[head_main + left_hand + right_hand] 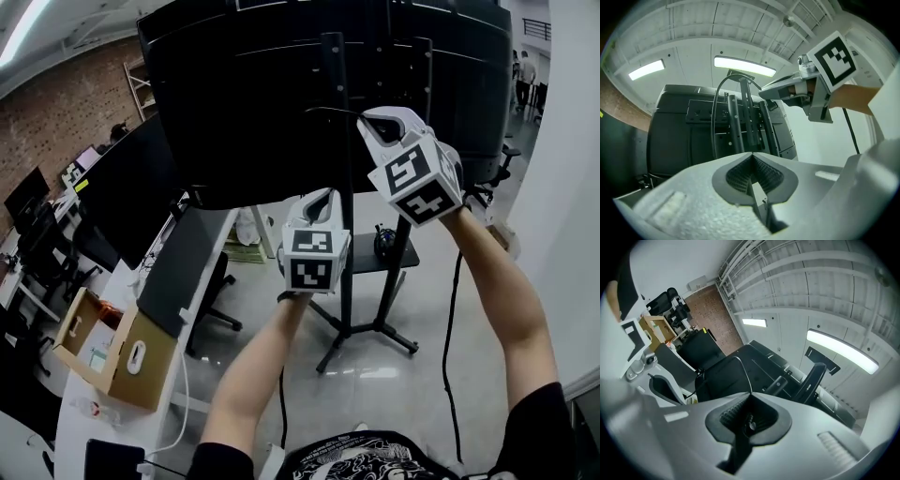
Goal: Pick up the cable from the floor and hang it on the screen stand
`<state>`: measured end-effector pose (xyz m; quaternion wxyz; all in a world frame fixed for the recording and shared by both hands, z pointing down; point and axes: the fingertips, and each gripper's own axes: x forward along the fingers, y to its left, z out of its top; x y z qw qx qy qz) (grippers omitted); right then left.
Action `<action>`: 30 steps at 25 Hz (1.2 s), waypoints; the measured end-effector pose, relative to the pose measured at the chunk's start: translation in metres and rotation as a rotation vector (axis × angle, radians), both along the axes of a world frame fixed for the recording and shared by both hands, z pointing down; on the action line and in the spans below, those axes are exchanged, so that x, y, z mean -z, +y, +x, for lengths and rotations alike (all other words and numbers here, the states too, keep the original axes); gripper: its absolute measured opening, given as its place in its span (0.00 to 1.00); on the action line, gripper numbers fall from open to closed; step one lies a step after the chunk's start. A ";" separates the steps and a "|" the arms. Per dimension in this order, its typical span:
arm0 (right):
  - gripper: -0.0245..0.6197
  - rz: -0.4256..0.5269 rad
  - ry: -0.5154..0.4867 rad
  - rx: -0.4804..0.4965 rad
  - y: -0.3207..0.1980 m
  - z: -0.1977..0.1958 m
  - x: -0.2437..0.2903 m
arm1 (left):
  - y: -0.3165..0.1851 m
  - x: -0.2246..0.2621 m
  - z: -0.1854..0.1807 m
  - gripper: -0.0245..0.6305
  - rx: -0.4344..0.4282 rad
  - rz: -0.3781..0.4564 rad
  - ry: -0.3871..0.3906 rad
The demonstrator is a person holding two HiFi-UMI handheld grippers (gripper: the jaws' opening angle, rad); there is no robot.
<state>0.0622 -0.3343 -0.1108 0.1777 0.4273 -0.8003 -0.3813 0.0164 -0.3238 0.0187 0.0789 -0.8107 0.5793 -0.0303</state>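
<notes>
Gripping cable (736, 357), right gripper (750, 393); cardboard box (117, 364), contents unseen.

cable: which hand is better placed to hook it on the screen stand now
Right. The right gripper is shut on the cable and sits higher, beside the top of the stand. The left gripper is lower and shut, with no cable seen in it.
</notes>
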 end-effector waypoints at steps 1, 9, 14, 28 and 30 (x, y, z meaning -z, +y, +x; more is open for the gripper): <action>0.05 0.009 0.002 0.007 -0.005 0.001 0.010 | -0.004 0.004 0.000 0.04 0.018 0.009 -0.005; 0.06 0.043 0.008 0.043 -0.043 0.008 0.055 | -0.008 0.044 -0.025 0.04 0.220 0.156 0.005; 0.06 0.041 -0.014 0.061 -0.058 0.003 0.067 | -0.021 0.010 -0.042 0.24 0.254 0.084 0.020; 0.06 0.112 -0.012 0.073 -0.087 -0.015 0.088 | -0.058 -0.140 -0.057 0.29 0.238 -0.187 0.020; 0.06 0.116 -0.015 0.075 -0.090 -0.018 0.089 | -0.058 -0.158 -0.052 0.29 0.217 -0.217 0.017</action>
